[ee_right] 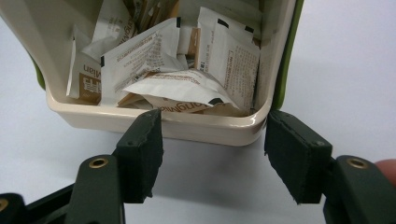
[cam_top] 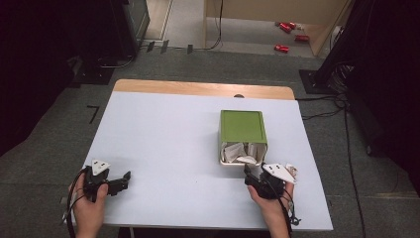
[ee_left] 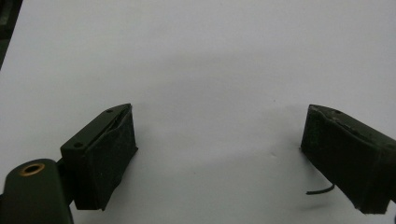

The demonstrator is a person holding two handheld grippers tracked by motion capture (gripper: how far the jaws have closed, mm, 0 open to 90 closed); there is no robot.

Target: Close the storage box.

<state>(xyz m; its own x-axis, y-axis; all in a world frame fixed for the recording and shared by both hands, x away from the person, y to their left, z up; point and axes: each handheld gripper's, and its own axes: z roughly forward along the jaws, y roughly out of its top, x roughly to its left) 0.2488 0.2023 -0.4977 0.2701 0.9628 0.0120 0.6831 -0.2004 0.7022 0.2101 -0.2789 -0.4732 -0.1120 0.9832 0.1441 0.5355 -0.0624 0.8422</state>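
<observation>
- A green box is laid on its side on the right half of the white table, so that its open cream mouth faces the person and the contents can be reached level with the tabletop.
- White paper packets are seen crumpled and heaped inside the box, some leaning against its walls; the nearest one lies just behind the cream rim.
- The right gripper is held just before that rim, its jaws spread apart with nothing between them and their tips close to the lip, apparently lined up for a reach into the box.
- Whether the jaw tips touch the rim cannot be told.
- A small pale thing lies on the table just beside the right gripper; what it is cannot be made out.
- The left gripper is kept well apart at the near left, low over bare table, its jaws spread wide and empty, presumably out of the way until needed.
</observation>
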